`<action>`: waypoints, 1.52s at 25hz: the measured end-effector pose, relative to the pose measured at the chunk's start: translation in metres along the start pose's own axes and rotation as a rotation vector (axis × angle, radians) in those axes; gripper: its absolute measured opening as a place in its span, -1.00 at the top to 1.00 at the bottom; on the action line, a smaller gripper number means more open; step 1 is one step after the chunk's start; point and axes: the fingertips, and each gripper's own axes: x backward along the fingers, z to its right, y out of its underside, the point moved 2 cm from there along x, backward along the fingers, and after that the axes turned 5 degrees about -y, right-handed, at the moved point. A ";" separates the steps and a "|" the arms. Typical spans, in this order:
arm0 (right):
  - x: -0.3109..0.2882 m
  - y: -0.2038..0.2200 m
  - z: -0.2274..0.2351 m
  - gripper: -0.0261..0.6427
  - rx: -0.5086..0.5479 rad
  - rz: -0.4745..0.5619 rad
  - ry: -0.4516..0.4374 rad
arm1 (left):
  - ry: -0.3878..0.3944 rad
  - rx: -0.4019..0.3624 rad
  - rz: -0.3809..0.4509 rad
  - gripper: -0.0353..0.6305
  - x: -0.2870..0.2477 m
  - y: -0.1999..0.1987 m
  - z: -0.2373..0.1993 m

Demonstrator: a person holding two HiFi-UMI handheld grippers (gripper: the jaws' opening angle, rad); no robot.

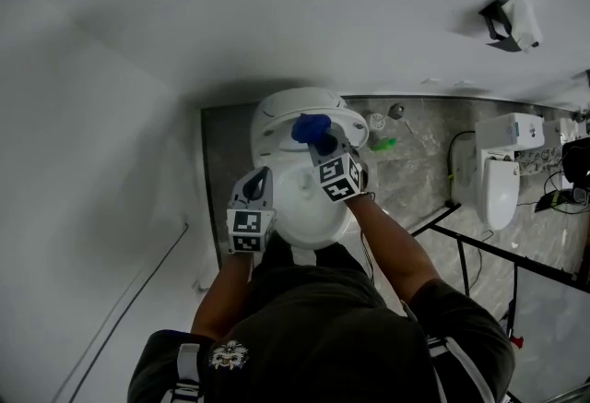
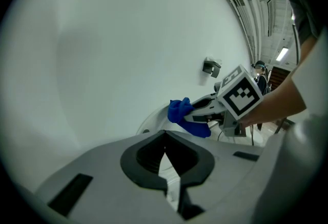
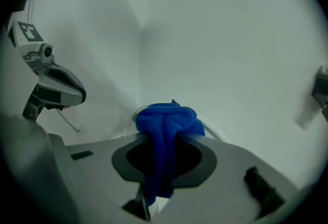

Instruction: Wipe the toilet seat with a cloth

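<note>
While my right gripper [image 3: 163,138] pinches the blue cloth [image 3: 166,115], bunched past its jaws over the toilet [image 1: 277,120] rear, I note the left gripper [image 2: 165,154] pressed together, empty, apart from the cloth.

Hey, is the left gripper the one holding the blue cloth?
No, the blue cloth is pinched in the jaws of the right gripper, while the left gripper is shut with nothing between its jaws.
</note>
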 end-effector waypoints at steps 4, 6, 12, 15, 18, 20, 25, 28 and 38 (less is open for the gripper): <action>0.004 0.016 0.014 0.68 -0.036 -0.012 0.034 | 0.012 -0.007 -0.018 0.87 -0.010 0.005 0.008; 0.010 0.026 0.022 0.68 -0.064 -0.012 0.060 | 0.013 0.002 -0.021 0.87 -0.014 0.005 0.011; 0.022 0.058 0.046 0.68 -0.132 -0.034 0.114 | 0.007 0.016 -0.020 0.87 -0.028 0.004 0.019; 0.024 0.073 0.054 0.68 -0.161 -0.047 0.135 | -0.001 0.024 -0.033 0.87 -0.034 0.008 0.018; 0.023 0.091 0.061 0.68 -0.188 -0.067 0.152 | -0.004 0.035 -0.047 0.87 -0.043 0.015 0.018; 0.023 0.105 0.066 0.68 -0.201 -0.085 0.161 | -0.001 0.037 -0.052 0.87 -0.047 0.019 0.020; 0.018 0.145 0.071 0.68 -0.267 -0.136 0.172 | 0.007 0.036 -0.075 0.87 -0.056 0.036 0.026; 0.012 0.169 0.070 0.68 -0.297 -0.166 0.176 | 0.012 0.044 -0.092 0.87 -0.061 0.047 0.028; -0.020 0.248 0.061 0.68 -0.396 -0.278 0.192 | 0.001 0.078 -0.136 0.87 -0.073 0.086 0.028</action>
